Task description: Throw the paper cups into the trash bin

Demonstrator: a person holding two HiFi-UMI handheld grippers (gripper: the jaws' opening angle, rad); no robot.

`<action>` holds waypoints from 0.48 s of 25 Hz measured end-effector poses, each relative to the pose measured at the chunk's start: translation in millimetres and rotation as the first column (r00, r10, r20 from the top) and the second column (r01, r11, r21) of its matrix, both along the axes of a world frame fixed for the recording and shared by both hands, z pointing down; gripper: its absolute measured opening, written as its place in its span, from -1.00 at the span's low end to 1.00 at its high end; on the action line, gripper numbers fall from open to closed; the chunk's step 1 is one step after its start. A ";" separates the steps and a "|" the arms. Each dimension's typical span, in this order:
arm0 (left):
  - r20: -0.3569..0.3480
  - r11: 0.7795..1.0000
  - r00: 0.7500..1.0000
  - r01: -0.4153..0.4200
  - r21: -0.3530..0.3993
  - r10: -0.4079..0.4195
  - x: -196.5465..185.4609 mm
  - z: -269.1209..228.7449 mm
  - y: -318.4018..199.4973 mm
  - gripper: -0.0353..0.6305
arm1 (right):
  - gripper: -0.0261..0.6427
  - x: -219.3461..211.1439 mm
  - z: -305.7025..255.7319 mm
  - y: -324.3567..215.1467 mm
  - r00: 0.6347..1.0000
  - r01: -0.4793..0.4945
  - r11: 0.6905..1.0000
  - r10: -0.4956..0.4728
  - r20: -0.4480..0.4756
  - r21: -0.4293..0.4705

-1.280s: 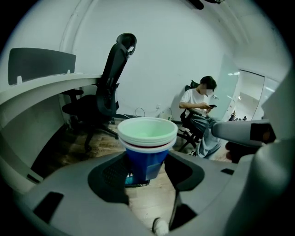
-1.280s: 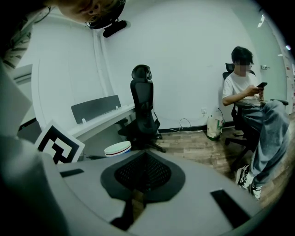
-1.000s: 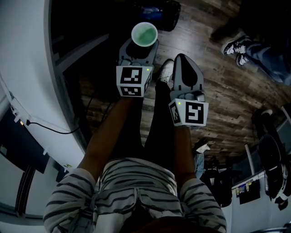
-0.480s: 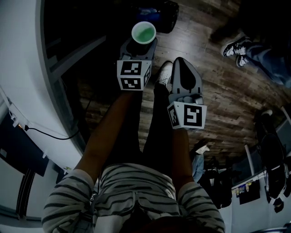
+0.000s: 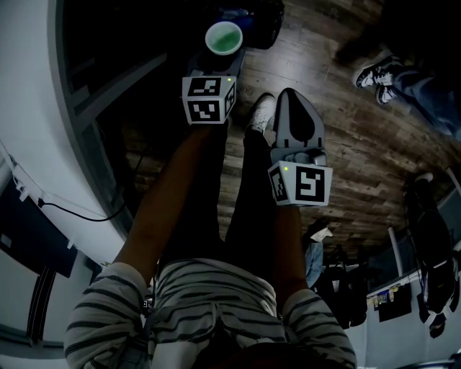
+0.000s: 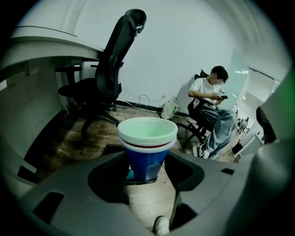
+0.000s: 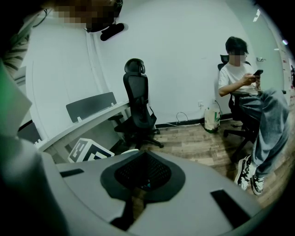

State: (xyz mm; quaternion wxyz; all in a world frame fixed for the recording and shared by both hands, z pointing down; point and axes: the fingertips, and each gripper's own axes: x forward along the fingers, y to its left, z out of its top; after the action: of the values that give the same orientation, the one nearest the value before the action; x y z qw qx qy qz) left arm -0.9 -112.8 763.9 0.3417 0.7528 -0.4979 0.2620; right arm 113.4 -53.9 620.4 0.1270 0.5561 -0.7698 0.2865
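A stack of paper cups (image 6: pixel 147 143), blue below with white rims, stands upright between the jaws of my left gripper (image 6: pixel 146 162), which is shut on its blue lower part. In the head view the cups (image 5: pixel 223 37) show a pale green inside, just ahead of the left gripper (image 5: pixel 218 59) and its marker cube. A dark container (image 5: pixel 253 20) with something blue in it lies on the floor just beyond the cups; I cannot tell whether it is the trash bin. My right gripper (image 5: pixel 289 97) hangs lower at my right leg, jaws shut with nothing in them (image 7: pixel 143 171).
A white curved desk (image 5: pixel 39 144) runs along my left. A black office chair (image 6: pixel 105 78) stands ahead by the wall. A seated person (image 6: pixel 209 108) looks at a phone at the right, feet (image 5: pixel 374 72) on the wooden floor (image 5: pixel 338 144).
My left gripper has moved forward with the cups, toward the dark container at the top of the head view. The right gripper has hardly shifted.
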 end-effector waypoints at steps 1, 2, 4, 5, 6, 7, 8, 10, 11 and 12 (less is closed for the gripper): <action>0.001 1.000 1.000 -0.001 -0.006 0.001 0.7 2.5 -0.5 -0.12 | -0.87 1.0 0.3 0.2 1.000 -0.003 1.000 0.003 0.006 -0.003; 0.002 1.000 1.000 -0.004 -0.010 0.004 1.7 4.9 -1.0 -0.12 | -0.87 2.0 0.7 0.6 1.000 -0.006 1.000 0.006 0.010 -0.006; 0.008 1.000 1.000 -0.012 -0.017 0.013 2.9 9.9 -1.8 -0.12 | -0.87 2.9 2.2 1.5 1.000 -0.009 1.000 0.009 0.013 -0.011; 0.011 1.000 1.000 -0.016 -0.021 0.016 2.9 12.1 -1.9 -0.12 | -0.87 2.7 2.9 2.2 1.000 -0.009 1.000 0.009 0.013 -0.013; 0.013 1.000 1.000 -0.019 -0.024 0.019 2.9 14.1 -1.8 -0.12 | -0.87 2.2 3.6 2.9 1.000 -0.009 1.000 0.009 0.013 -0.016; 0.015 0.999 1.000 -0.022 -0.028 0.023 3.1 16.1 -1.7 -0.12 | -0.87 1.8 4.2 3.3 1.000 -0.008 1.000 0.008 0.012 -0.018; 0.018 0.999 0.999 -0.026 -0.032 0.026 3.6 18.5 -2.1 -0.12 | -0.87 1.6 5.0 3.2 1.000 -0.007 1.000 0.007 0.012 -0.019; 0.022 0.999 0.999 -0.029 -0.042 0.030 4.6 23.8 -3.4 -0.12 | -0.87 1.6 6.1 2.0 1.000 -0.005 1.000 0.006 0.008 -0.019; 0.025 0.998 0.999 -0.029 -0.047 0.031 4.8 26.3 -3.8 -0.12 | -0.87 1.0 6.3 1.6 1.000 -0.005 1.000 0.005 0.007 -0.018; 0.028 0.998 0.999 -0.031 -0.052 0.032 4.7 28.7 -4.0 -0.12 | -0.87 0.1 6.3 1.2 1.000 -0.004 1.000 0.004 0.007 -0.019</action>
State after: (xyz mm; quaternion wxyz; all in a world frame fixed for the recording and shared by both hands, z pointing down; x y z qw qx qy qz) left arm 3.8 -116.8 792.6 0.3497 0.7476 -0.4839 0.2910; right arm 113.5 -52.7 626.8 0.1290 0.5554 -0.7664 0.2958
